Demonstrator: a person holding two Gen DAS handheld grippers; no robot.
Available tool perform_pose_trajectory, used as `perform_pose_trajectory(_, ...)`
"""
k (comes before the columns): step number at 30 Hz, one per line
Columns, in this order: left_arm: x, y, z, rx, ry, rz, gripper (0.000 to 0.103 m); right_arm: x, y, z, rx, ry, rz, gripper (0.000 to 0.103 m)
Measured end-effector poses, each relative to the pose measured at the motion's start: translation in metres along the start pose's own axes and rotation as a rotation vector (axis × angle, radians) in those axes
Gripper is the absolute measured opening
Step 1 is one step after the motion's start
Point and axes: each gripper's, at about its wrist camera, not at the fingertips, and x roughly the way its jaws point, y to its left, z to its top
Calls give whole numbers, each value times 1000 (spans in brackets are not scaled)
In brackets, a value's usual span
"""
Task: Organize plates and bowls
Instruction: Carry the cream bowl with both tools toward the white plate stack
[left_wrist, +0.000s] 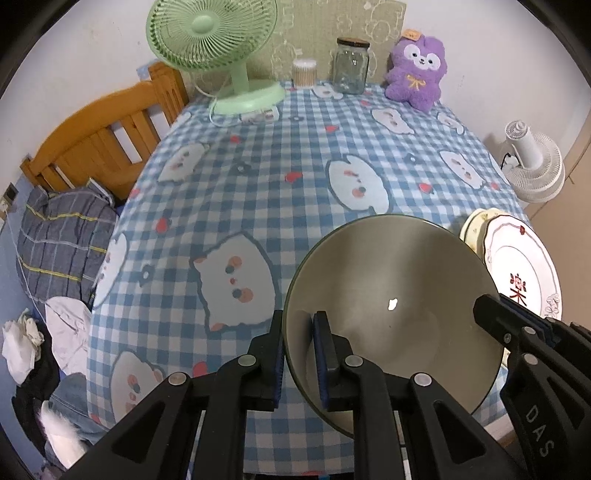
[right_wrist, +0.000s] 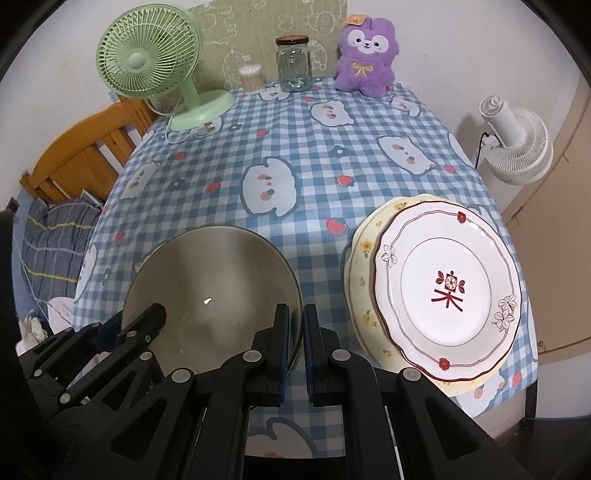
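While clamped at both rims (fingers (left_wrist: 334, 354) astride), bowl (left_wrist: 391, 295) beside plates (right_wrist: 447, 291).

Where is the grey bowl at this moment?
The grey bowl sits near the table's front edge, left of the stacked plates in the right wrist view, with the left gripper and right gripper each gripping opposite rims.

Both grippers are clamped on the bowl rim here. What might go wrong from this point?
1. The bowl is smooth, and each side is held only by a thin pinch on the rim, left gripper and right gripper. It may slip or tilt if one hand moves faster.
2. The plates sit stacked off-centre near the table edge, close beside the bowl. A sideways swing might knock them.
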Motion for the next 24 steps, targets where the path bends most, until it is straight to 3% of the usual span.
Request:
perform_pose_trajectory(8, 2, 0, 2, -27, 4, -8, 14, 2, -3, 4, 19, 13, 19, 10)
perform_pose_trajectory(12, 0, 0, 4, -34, -2, -25, 34, -1, -3, 4, 16, 11, 34, 10)
perform_pose_trajectory(16, -12, 1, 10, -39, -49, -33, 42, -7, -2, 8, 8, -3, 27, 10)
perform_pose_trajectory(18, -15, 2, 12, -41, -53, -41, 54, -7, -3, 10, 9, 6, 31, 10)
perform_pose_trajectory(24, -22, 3, 15, -18, -60, -62, 67, -16, 2, 8, -33, -10, 25, 11)
